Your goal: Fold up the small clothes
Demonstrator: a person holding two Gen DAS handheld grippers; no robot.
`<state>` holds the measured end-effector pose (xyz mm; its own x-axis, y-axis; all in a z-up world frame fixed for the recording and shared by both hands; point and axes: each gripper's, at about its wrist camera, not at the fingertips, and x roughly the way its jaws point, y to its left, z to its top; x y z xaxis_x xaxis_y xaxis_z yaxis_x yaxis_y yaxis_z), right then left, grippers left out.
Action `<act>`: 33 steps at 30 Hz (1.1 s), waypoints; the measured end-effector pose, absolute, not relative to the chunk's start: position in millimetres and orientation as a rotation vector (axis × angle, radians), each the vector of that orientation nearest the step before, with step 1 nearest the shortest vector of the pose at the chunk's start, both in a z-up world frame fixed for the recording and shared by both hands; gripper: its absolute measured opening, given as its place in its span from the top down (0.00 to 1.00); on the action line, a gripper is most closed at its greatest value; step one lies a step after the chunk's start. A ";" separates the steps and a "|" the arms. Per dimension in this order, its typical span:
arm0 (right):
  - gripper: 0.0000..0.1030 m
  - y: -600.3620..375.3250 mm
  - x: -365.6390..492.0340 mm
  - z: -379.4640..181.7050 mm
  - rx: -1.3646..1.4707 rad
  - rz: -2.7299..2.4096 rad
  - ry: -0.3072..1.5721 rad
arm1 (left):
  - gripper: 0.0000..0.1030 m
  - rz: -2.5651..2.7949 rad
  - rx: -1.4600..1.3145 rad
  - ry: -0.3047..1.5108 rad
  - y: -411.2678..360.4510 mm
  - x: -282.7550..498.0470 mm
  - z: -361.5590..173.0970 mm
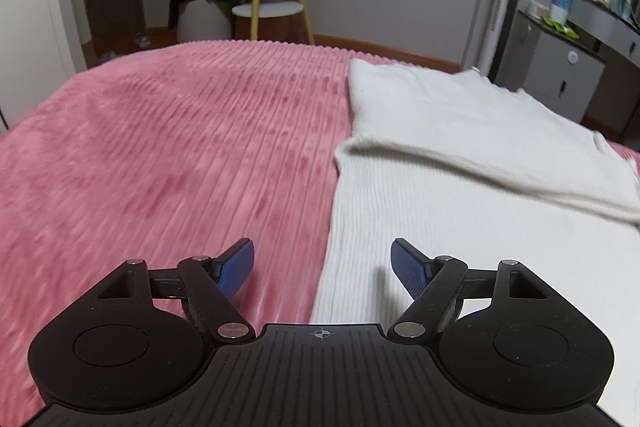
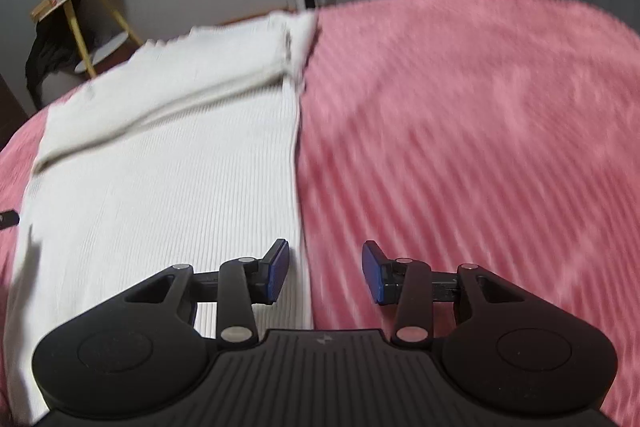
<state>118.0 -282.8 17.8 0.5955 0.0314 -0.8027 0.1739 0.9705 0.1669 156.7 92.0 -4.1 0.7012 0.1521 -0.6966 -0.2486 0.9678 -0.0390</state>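
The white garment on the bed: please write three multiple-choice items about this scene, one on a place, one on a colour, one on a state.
1. Where does the white garment lie in the left wrist view?
A. to the right on the blanket
B. on the stool
C. on the floor

2. What colour is the blanket?
A. green
B. pink
C. grey

3. How is the left claw?
A. shut on the garment
B. open and empty
C. shut on the blanket

Answers:
1. A, it covers the blanket's right part.
2. B, the ribbed cover is pink.
3. B, its blue pads stand apart with nothing between them.
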 end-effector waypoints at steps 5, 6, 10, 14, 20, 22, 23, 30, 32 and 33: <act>0.60 -284.8 92.3 13.3 0.285 -0.059 0.984 | 0.21 0.238 -0.165 0.759 94.2 121.0 6.1; 0.60 -284.0 90.5 12.3 0.291 -0.046 0.998 | 0.21 0.241 -0.182 0.757 95.7 116.3 8.1; 0.56 -283.0 88.5 5.8 0.299 -0.030 1.043 | 0.21 0.258 -0.193 0.730 96.0 102.3 17.7; 0.49 -287.0 92.4 0.7 0.337 -0.004 1.083 | 0.21 0.256 -0.200 0.720 96.2 91.2 22.9; 0.67 -290.4 88.1 4.2 0.368 0.044 1.084 | 0.21 0.257 -0.187 0.727 94.5 88.6 21.8; 0.67 -290.7 87.1 5.1 0.390 0.066 1.087 | 0.21 0.257 -0.190 0.732 94.9 89.1 20.8; 0.66 -291.9 86.9 5.1 0.412 0.077 1.097 | 0.21 0.255 -0.193 0.734 95.5 89.3 20.5; 0.64 -283.2 87.8 4.9 0.362 0.137 1.142 | 0.21 0.253 -0.225 0.764 101.0 92.5 15.5; 0.91 -280.8 87.7 6.6 0.363 0.168 1.144 | 0.21 0.253 -0.239 0.764 102.4 92.6 15.2; 0.91 -280.2 87.8 7.1 0.386 0.193 1.148 | 0.21 0.252 -0.244 0.765 103.1 92.7 15.2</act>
